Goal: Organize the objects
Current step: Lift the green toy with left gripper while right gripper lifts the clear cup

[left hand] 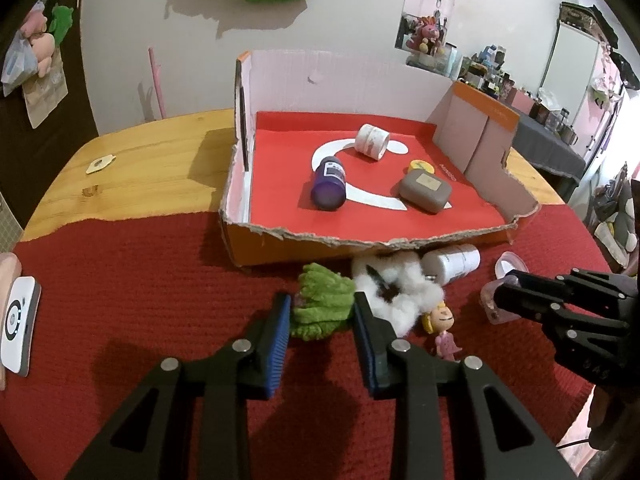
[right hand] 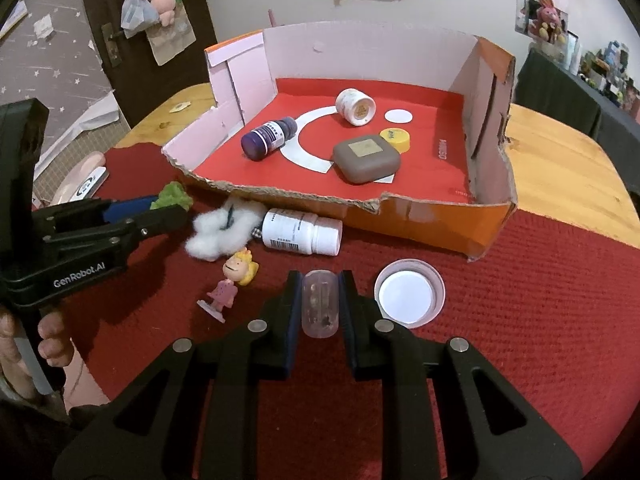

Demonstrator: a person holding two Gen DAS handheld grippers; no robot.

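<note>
Left wrist view: the left gripper [left hand: 320, 312] clasps a green fuzzy item [left hand: 324, 304] on the red mat [left hand: 140, 280], with a white fluffy scrunchie [left hand: 404, 292] at its 2 o'clock. The torn cardboard box [left hand: 400, 236] lies at 12 o'clock, holding a purple bottle [left hand: 329, 184].

Right wrist view: the right gripper [right hand: 320, 300] is clenched on a clear capsule [right hand: 320, 304]. A white lid [right hand: 408, 294] sits at its 3 o'clock, a white bottle [right hand: 300, 232] at 12, a doll figurine [right hand: 232, 284] at 9.
</note>
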